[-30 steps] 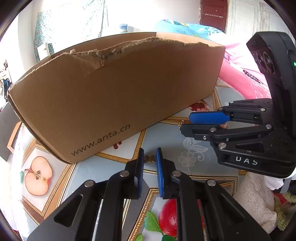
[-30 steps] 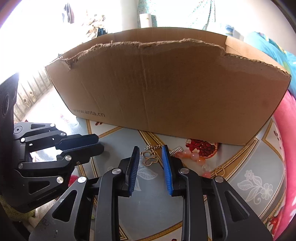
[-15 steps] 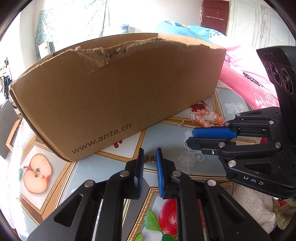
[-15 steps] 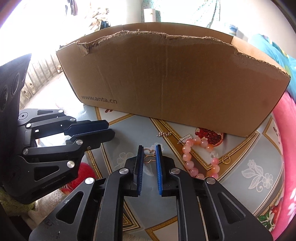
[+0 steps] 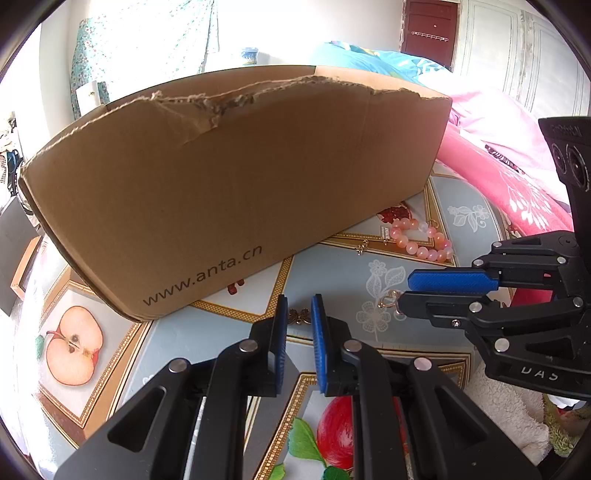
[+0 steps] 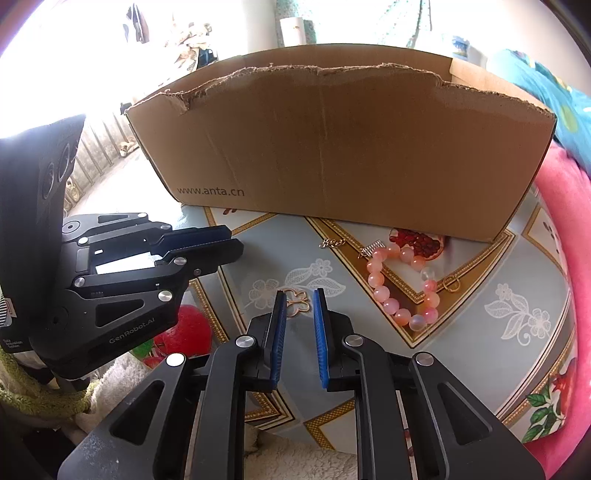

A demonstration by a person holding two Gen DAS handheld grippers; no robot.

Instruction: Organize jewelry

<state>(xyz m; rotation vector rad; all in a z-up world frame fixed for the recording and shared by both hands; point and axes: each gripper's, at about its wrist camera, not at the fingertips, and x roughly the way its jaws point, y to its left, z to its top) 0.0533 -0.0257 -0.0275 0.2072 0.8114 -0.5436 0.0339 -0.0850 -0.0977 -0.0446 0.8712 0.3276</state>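
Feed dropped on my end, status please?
Left gripper narrowly open, empty. Right gripper jaws just opening, gold butterfly-shaped wire charm lying at their tips, ungripped. Nothing blocking.

bright daylight washing out the window with a floral curtain (image 5: 147, 48), dark red door (image 5: 430, 31) next to pale panelled wardrobe doors (image 5: 517, 62), pink bedding (image 5: 491, 147) on the right

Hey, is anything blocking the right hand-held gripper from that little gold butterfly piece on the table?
Nothing visible: the gold butterfly piece lies bare on the table just beyond the right hand-held gripper, between its slightly parted fingers.
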